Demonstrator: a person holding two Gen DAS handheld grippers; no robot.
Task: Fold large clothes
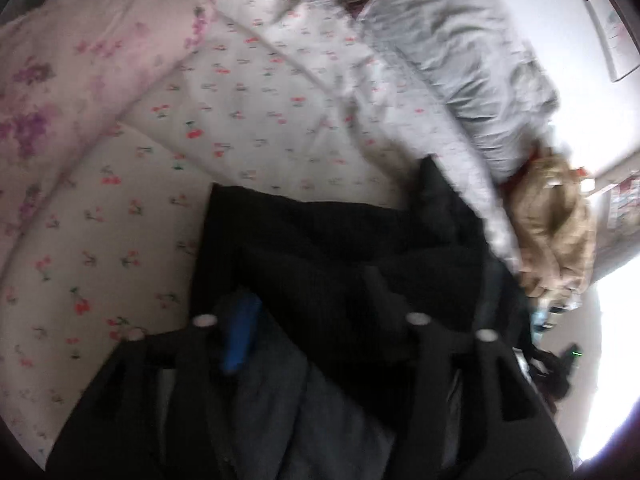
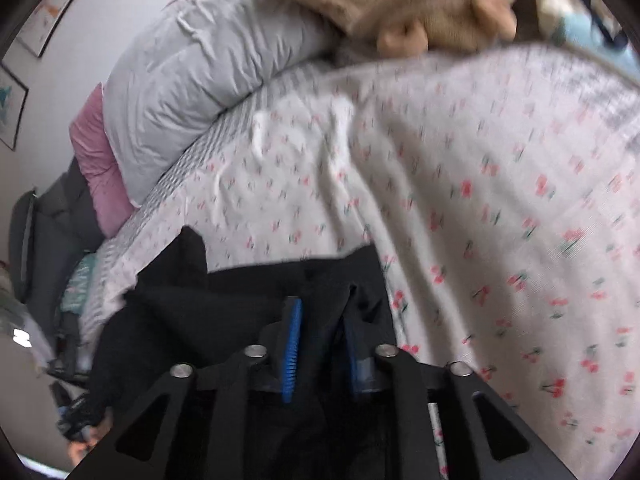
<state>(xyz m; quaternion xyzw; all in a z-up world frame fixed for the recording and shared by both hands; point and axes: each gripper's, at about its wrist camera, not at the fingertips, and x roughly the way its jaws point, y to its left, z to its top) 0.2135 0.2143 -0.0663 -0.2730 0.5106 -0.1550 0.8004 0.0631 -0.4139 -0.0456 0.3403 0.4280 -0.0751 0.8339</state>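
A large black garment (image 1: pixel 340 248) lies on the cherry-print bed sheet (image 1: pixel 240 128). In the left wrist view my left gripper (image 1: pixel 312 312) has black cloth bunched between its fingers; one blue pad (image 1: pixel 240 336) shows, the other finger is buried in fabric. In the right wrist view the same black garment (image 2: pixel 224 296) hangs over the bed edge, and my right gripper (image 2: pixel 320 320) has a fold of it between its blue pads (image 2: pixel 292 352). Both views are blurred by motion.
A pink floral quilt (image 1: pixel 68 92) lies at the left and a grey pillow (image 1: pixel 472 60) at the back, also in the right wrist view (image 2: pixel 192 76). A tan plush toy (image 1: pixel 556 224) sits at the bed's edge. A pink pillow (image 2: pixel 100 164) lies beside the grey one.
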